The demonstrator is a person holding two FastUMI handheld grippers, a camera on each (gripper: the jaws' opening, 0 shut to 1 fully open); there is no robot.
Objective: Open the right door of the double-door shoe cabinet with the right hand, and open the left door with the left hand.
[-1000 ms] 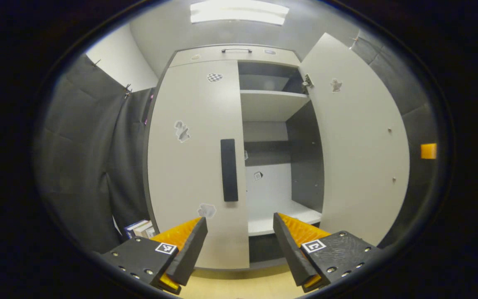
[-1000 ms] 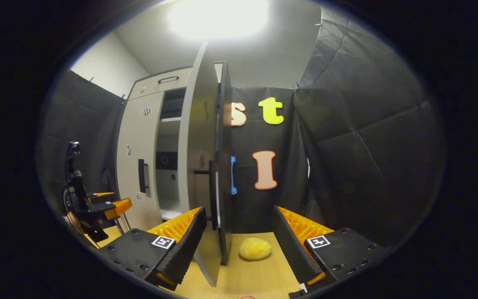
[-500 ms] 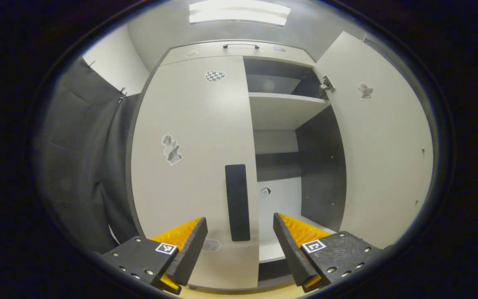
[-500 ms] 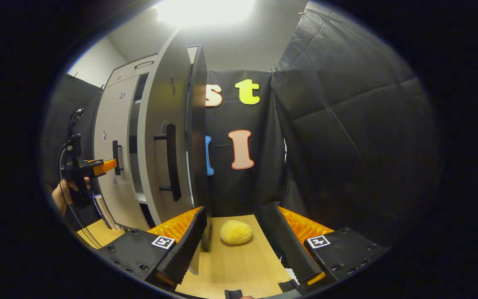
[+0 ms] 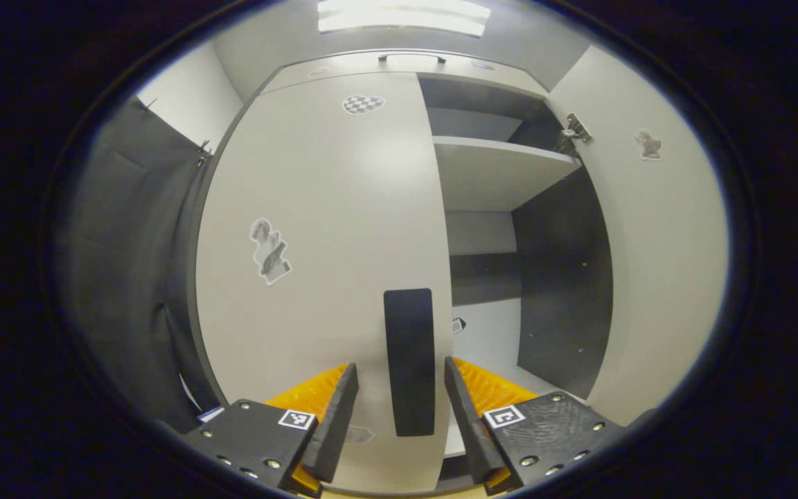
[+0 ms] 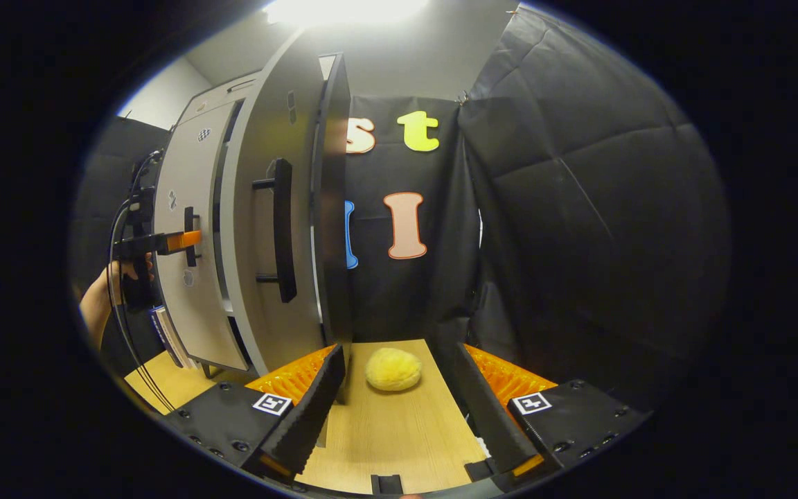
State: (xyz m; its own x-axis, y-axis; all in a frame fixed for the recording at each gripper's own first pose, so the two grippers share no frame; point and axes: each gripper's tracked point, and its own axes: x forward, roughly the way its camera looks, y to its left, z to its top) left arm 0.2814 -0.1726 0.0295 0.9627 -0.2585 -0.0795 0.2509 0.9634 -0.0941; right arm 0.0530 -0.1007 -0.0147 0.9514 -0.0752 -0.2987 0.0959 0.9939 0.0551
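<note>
The shoe cabinet's left door [image 5: 323,263] sits closed, its dark vertical handle [image 5: 409,360] standing between the spread fingers of the left gripper [image 5: 397,409]; the fingers flank the handle without pressing it, lined up, it seems, for a grasp. The right door [image 5: 655,256] already swings wide, baring shelves [image 5: 496,170] inside. In the right gripper view that door [image 6: 278,208] appears edge-on with its own handle [image 6: 281,229], and the right gripper [image 6: 399,402] hangs open and empty over the tabletop [image 6: 399,436], near a yellow sponge-like lump [image 6: 392,369]. A hand [image 6: 104,294] holds the far gripper at the left door. The cabinet's base is cut off.
</note>
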